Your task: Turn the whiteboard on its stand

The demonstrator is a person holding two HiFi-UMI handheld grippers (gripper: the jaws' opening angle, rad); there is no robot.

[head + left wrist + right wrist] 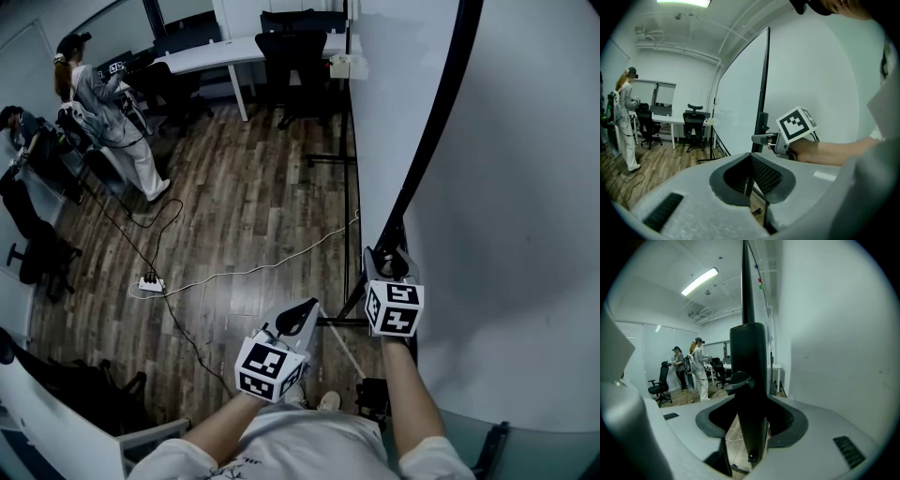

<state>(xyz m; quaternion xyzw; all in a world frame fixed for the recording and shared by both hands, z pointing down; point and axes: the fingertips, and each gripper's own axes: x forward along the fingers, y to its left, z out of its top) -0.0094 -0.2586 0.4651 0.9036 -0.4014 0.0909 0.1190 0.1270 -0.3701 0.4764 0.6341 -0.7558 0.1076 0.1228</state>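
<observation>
The big whiteboard [506, 187] fills the right of the head view, its black side frame [436, 122] slanting down to the stand's post. My right gripper [391, 265] is shut on that black post at the board's edge. In the right gripper view the post [749, 380] stands between the jaws of the right gripper [750, 427], with a knob [739, 379] on its left. My left gripper [298, 319] hangs free over the floor, left of the post, jaws together and holding nothing. From the left gripper [751, 176] I see the whiteboard [740, 108] and the right gripper [761, 138] on its frame.
The stand's black foot bars [330, 159] lie on the wood floor beside the board. A power strip [150, 282] and cables cross the floor at left. A desk [234, 52] with office chairs [295, 47] and a standing person [108, 103] are at the back. Another white panel [56, 422] leans at lower left.
</observation>
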